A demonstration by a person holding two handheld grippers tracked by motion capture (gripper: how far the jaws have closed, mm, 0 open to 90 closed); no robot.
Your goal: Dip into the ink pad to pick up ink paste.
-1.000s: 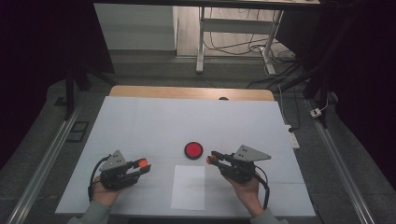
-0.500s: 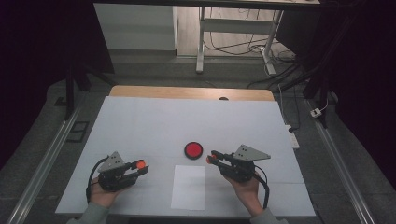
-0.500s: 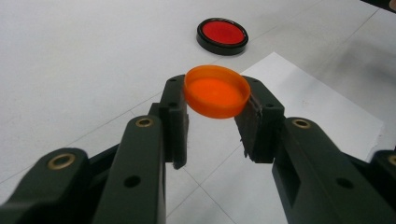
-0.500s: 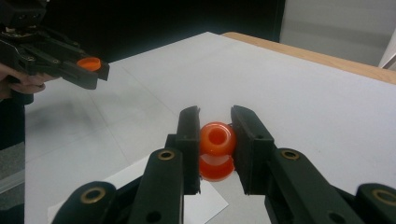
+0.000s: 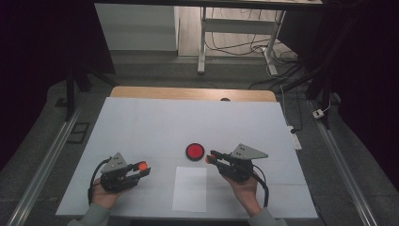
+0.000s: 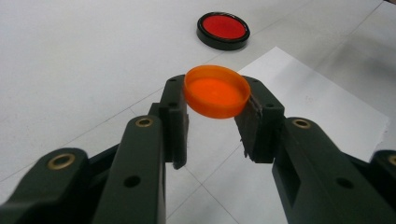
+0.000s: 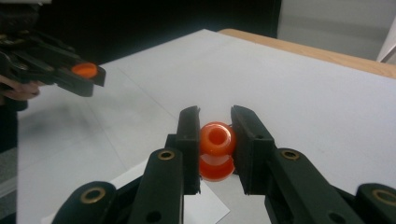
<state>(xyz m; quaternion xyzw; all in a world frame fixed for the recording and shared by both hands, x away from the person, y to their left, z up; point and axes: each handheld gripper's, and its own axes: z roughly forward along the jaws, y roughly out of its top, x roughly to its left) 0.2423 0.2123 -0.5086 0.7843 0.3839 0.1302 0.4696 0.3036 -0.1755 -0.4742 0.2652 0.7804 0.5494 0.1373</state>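
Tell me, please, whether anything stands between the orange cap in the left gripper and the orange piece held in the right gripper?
Nothing visible does. The left gripper holds the orange cap and the right gripper holds the orange piece; between them lies only bare table and the flat white sheet. The red disc sits off that line, farther back.

Orange cap (image 6: 215,91), orange spool (image 7: 215,140), white sheet (image 5: 190,188)

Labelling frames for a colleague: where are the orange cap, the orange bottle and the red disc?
orange cap (image 6: 215,91), left gripper view, inner face.
orange bottle (image 7: 215,140), right gripper view, neck opening.
red disc (image 5: 195,151), high view, centre.
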